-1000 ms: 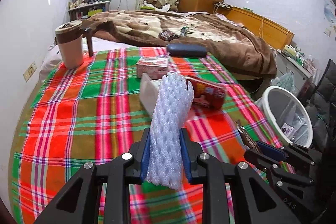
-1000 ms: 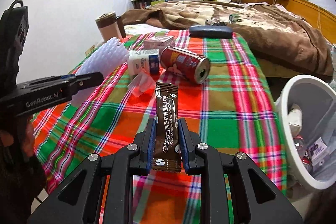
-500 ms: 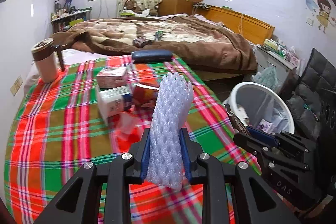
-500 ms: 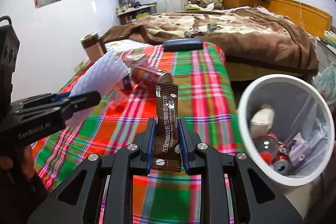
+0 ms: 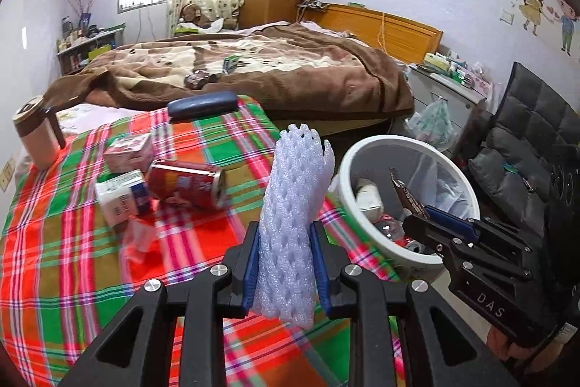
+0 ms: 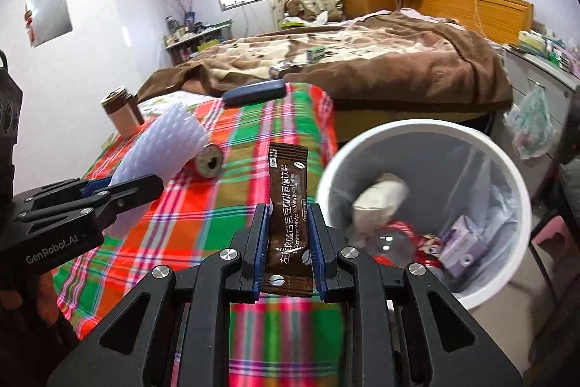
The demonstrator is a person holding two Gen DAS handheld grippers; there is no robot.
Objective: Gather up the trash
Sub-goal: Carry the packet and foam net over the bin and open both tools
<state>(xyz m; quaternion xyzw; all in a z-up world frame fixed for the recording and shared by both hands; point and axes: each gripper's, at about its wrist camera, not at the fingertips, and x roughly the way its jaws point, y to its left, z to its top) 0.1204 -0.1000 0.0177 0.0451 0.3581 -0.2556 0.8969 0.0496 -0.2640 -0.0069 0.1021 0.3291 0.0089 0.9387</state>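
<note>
Closest in, the left gripper is clamped tight on a white foam fruit-netting sleeve that stands upright between its blue pads, and the right gripper is pinched shut on a brown coffee-stick sachet, also upright.

Both have swung away from the middle of the red-and-green plaid blanket since a second ago. Then the sachet sat over plaid with the bin off at the frame edge; now, in the right wrist view, it sits at the blanket's edge, right beside the white round plastic wastebasket. From the left wrist view, the right gripper and its sachet appear against the basket's opening, while the foam sleeve is over the blanket's edge, just left of the rim.

The basket has a clear liner bag. Inside lie a crumpled white paper wad, a red drink can, a clear rounded piece, and a small lilac carton.

Farther back on the blanket, a red soda can lies on its side beside a white-and-blue carton, with a pink box behind. Beyond them are a dark blue oblong case, a beige-and-brown lidded mug, then a brown blanket on the bed.
</note>
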